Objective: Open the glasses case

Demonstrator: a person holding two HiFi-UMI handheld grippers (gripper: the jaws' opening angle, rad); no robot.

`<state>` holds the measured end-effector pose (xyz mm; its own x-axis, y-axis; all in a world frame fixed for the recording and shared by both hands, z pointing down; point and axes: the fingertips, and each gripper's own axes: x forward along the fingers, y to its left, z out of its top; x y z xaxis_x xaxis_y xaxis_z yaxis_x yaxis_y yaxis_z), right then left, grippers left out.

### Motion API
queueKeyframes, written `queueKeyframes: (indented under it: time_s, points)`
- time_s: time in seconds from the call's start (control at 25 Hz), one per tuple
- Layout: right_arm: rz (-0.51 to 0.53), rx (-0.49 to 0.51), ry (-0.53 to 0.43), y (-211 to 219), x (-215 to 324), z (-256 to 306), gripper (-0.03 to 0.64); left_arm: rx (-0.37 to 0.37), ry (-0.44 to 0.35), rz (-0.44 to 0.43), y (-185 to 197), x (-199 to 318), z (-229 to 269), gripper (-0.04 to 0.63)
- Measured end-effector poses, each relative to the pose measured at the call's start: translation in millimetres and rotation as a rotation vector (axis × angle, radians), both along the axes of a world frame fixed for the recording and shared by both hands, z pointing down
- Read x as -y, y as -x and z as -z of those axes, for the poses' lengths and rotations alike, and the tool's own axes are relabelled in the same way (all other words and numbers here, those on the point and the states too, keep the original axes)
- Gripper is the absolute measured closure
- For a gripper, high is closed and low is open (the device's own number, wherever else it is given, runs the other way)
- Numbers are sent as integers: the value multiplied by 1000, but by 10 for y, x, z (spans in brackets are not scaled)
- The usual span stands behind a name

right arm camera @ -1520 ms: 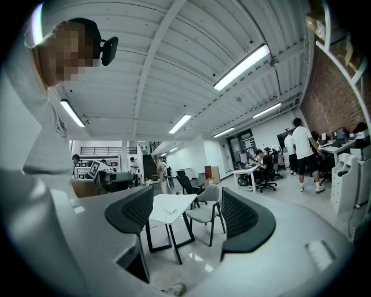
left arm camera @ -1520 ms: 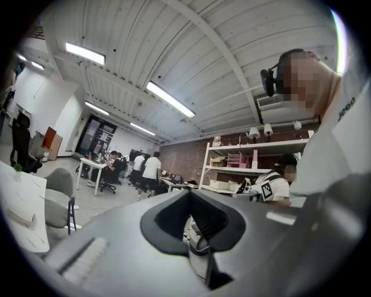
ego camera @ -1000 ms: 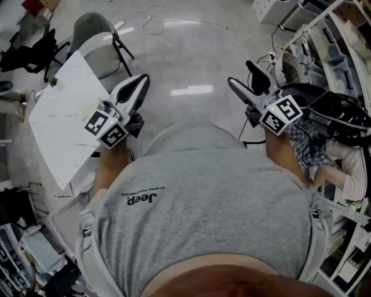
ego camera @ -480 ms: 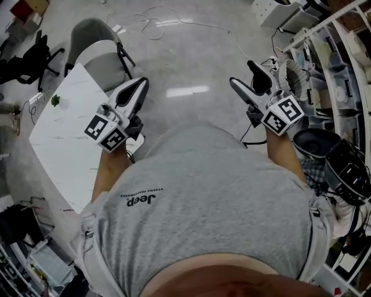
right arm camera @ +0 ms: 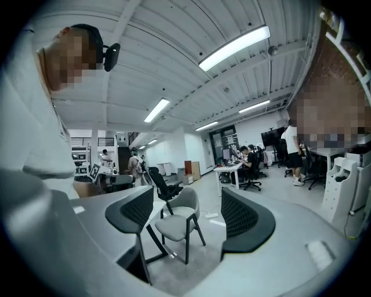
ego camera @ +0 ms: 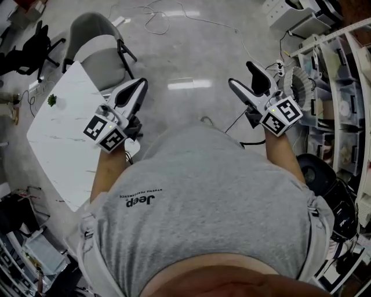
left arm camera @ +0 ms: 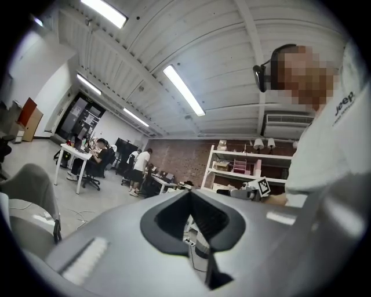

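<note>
No glasses case shows in any view. I hold both grippers up in front of a grey T-shirt (ego camera: pixel 203 197), above the floor. My left gripper (ego camera: pixel 134 90) has its jaws closed together, and in the left gripper view (left arm camera: pixel 189 210) the dark pads meet with nothing between them. My right gripper (ego camera: pixel 244 80) stands open; in the right gripper view (right arm camera: pixel 188 216) a wide gap between its pads (right arm camera: pixel 132 210) frames a grey chair (right arm camera: pixel 177 217) and nothing is held.
A white marble-look table (ego camera: pixel 58 133) lies at the left with a small green thing (ego camera: pixel 52 100) on it. A grey chair (ego camera: pixel 98 43) stands behind it. Cluttered shelves (ego camera: pixel 342 87) line the right side. Cables (ego camera: pixel 151 14) trail over the shiny floor. People sit at far desks (left arm camera: pixel 87 156).
The head view has swung: the table and chair shifted slightly and the shelves and dark items at the right slid down and away. Both grippers keep their pose before the torso.
</note>
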<state>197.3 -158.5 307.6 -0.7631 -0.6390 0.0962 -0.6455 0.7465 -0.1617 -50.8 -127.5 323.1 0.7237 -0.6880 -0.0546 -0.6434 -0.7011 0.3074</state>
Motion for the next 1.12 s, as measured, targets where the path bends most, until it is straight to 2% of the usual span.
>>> queueKeyframes:
  time_s: [0.16, 0.4, 0.56, 0.64, 0.76, 0.92, 1.12]
  points:
    - [57, 28, -4, -279, 457, -111, 273, 18, 9, 50, -293, 333, -44, 548]
    - [172, 21, -39, -721, 1258, -183, 273, 21, 8, 181, -757, 849, 26, 548]
    - [230, 40, -29, -793, 1727, -196, 273, 16, 14, 241, -961, 1115, 58, 548]
    - [271, 38, -24, -654, 1839, -226, 273, 32, 15, 267, -913, 1154, 46, 548]
    - [331, 23, -37, -271, 1935, -217, 273, 48, 15, 312, -644, 1123, -7, 548]
    - [428, -3, -59, 432, 1902, -142, 273, 43, -10, 404, -98, 955, 22, 548]
    - [600, -43, -91, 1437, 1697, -49, 273, 88, -53, 538, 635, 604, 82, 548]
